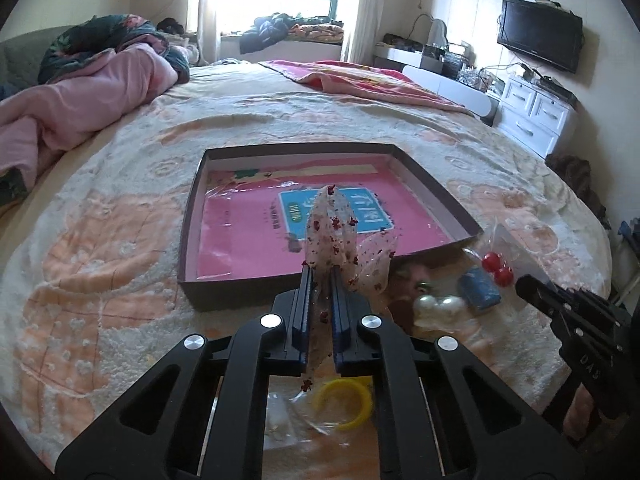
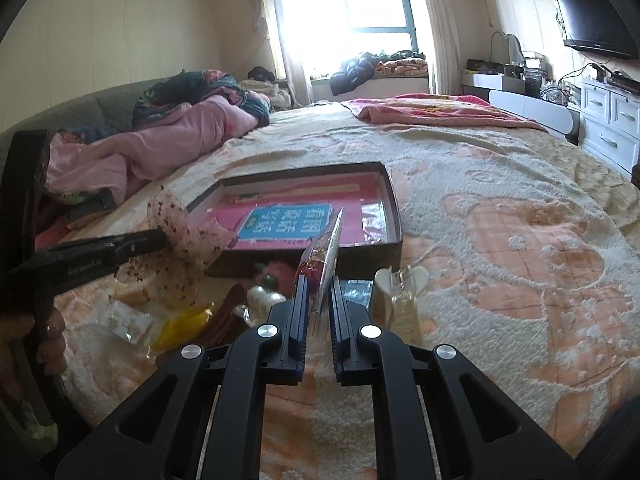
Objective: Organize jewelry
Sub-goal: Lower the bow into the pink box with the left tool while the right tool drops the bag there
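Left gripper (image 1: 322, 270) is clamped on a red-dotted sheer bow (image 1: 332, 232) at frame centre; right gripper (image 2: 318, 280) is pinched on a clear packet (image 2: 326, 246) — both are held before the dark tray (image 1: 192, 236) on the bedspread (image 1: 100, 240).

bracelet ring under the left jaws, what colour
Yellow bracelet, lying on the bedspread; clearest in the left wrist view.

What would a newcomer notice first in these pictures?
Probably the left gripper, shut on a frilly, red-speckled hair tie held above the bedspread. Just beyond it lies a shallow dark box with a pink booklet inside. The right gripper pinches a clear packet, with a heap of trinkets to its left.
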### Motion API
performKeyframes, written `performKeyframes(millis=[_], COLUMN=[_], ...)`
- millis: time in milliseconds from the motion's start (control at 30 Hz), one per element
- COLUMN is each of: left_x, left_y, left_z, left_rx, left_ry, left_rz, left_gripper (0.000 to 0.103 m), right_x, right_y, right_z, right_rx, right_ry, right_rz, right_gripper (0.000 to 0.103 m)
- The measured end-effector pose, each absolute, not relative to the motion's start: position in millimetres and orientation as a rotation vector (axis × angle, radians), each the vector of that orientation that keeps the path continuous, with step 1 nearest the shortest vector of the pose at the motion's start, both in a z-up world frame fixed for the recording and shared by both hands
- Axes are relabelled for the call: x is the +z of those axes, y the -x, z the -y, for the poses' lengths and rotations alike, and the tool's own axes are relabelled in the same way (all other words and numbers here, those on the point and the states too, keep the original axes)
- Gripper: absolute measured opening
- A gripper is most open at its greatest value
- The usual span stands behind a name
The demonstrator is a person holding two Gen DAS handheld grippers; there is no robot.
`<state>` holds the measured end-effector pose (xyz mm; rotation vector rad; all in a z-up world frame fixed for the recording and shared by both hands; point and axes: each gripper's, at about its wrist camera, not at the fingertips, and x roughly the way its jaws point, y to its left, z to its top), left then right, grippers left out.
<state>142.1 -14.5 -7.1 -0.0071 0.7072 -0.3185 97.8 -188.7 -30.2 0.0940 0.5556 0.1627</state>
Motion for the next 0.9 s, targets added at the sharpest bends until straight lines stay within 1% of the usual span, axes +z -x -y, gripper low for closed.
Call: performKeyframes(millis=[367, 567, 733, 900], left_x=[29, 42, 44, 35], left_y=[-153, -166, -181, -197], left_z=[51, 57, 57, 47], left_rx=[-0.317, -0.307, -0.308, -0.283], left_ry=[-0.02, -0.006, 0.012, 0.03], left_rz=[-0.698, -0.676, -0.662, -0.675], left_gripper=[0.003, 0.003, 0.003, 0.003], right_x=[5, 18, 20, 16], right_y=[-114, -130, -151, -174], right_z=[200, 200, 201, 198], right_rx=[0.182, 0.212, 0.219, 0.206], right_ry=[-0.101, -0.089, -0.088, -0.079], right_rz=[-0.517, -0.515, -0.525, -0.542], right_gripper=[0.01, 0.01, 0.01, 0.01])
